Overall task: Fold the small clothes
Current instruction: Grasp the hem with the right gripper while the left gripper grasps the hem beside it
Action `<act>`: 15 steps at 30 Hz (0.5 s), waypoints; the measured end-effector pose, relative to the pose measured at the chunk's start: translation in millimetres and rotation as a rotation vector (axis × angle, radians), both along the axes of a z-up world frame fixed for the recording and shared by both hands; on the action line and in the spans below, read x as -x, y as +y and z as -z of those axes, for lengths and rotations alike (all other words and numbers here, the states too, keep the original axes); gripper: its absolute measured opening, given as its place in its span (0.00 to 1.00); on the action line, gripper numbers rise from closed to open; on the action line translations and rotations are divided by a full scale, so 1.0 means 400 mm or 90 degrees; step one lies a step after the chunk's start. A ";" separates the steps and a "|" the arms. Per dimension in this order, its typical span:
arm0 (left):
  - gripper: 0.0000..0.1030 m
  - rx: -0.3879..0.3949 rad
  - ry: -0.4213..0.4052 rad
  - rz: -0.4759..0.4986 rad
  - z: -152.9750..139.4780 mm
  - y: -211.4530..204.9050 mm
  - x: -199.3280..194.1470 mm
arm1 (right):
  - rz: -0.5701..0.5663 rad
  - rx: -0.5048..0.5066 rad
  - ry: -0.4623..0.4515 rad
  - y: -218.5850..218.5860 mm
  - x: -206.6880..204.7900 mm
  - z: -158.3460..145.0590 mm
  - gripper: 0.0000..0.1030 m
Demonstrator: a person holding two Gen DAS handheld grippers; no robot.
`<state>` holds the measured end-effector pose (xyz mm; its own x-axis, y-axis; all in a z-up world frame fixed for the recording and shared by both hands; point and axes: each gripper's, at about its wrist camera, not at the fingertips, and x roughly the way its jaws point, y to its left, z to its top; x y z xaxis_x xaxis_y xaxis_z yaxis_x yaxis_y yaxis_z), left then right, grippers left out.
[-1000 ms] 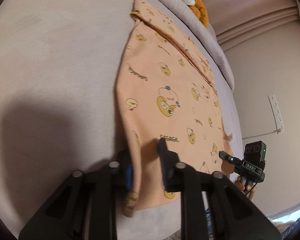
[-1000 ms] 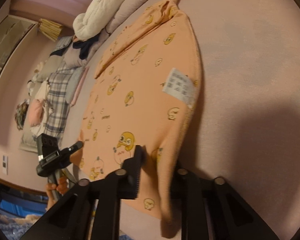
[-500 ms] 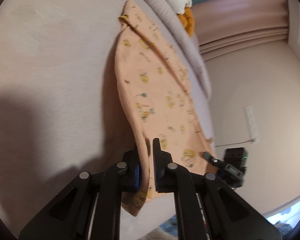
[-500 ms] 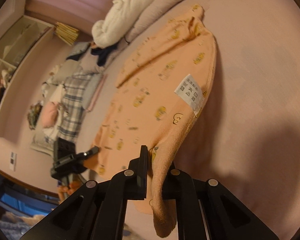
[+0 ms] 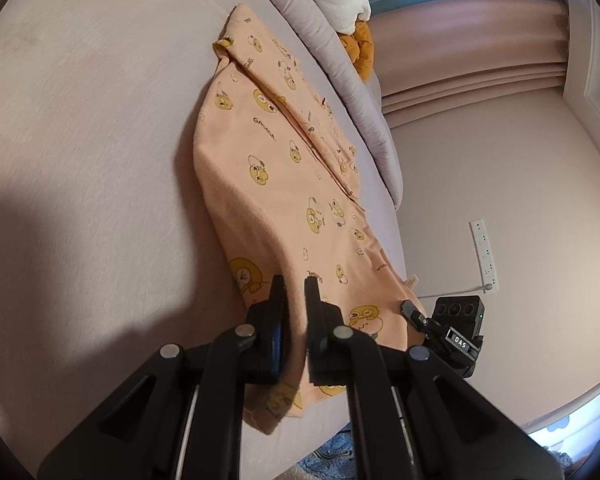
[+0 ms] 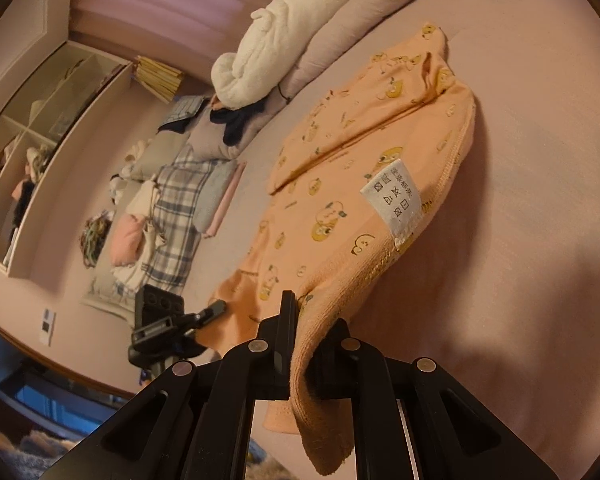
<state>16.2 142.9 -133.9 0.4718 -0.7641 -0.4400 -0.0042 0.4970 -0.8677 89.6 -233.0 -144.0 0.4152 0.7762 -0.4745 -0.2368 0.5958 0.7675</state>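
- Left tongs (image 5: pixel 294 292): clenched on the near hem of the peach garment (image 5: pixel 284 168), cloth pinched between the two fingers.
- Right tongs (image 6: pixel 314 312): clenched on the opposite near corner, its ribbed edge draped over one finger.
- The garment lies on the bed (image 5: pixel 80 120), near end raised off the sheet, far end resting flat beside the grey bolster (image 5: pixel 340 80).
- Judged step: carrying the hem toward the far end. Both corners should rise level and travel together, taut between the tongs, so the fold lands square.
- Left view only: wall socket strip (image 5: pixel 485 254), curtain.
- Right view only: care label (image 6: pixel 394 196), shelves (image 6: pixel 32 140), plaid clothing (image 6: pixel 172 216).
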 end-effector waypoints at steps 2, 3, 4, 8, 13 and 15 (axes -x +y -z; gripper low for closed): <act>0.05 -0.002 -0.004 0.000 -0.005 0.002 0.001 | -0.002 -0.002 -0.003 0.002 -0.001 -0.004 0.10; 0.05 -0.001 -0.007 0.000 -0.008 0.003 0.004 | -0.003 -0.003 -0.006 0.002 -0.002 -0.006 0.10; 0.05 -0.002 -0.010 -0.001 -0.011 0.002 0.002 | -0.003 -0.004 -0.009 0.004 -0.004 -0.010 0.10; 0.05 0.003 -0.021 -0.003 -0.019 0.004 -0.008 | -0.003 -0.009 -0.018 0.006 -0.014 -0.023 0.10; 0.05 0.012 -0.037 -0.005 -0.035 0.013 -0.022 | -0.006 -0.014 -0.028 0.009 -0.027 -0.033 0.10; 0.05 0.016 -0.046 -0.007 -0.046 0.015 -0.031 | -0.006 -0.015 -0.031 0.009 -0.033 -0.033 0.10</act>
<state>28.6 148.9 -115.5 0.5100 -0.7687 -0.3860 0.0527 0.4759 -0.8779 102.6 -229.4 -130.7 0.4300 0.7910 -0.4352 -0.2790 0.5748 0.7692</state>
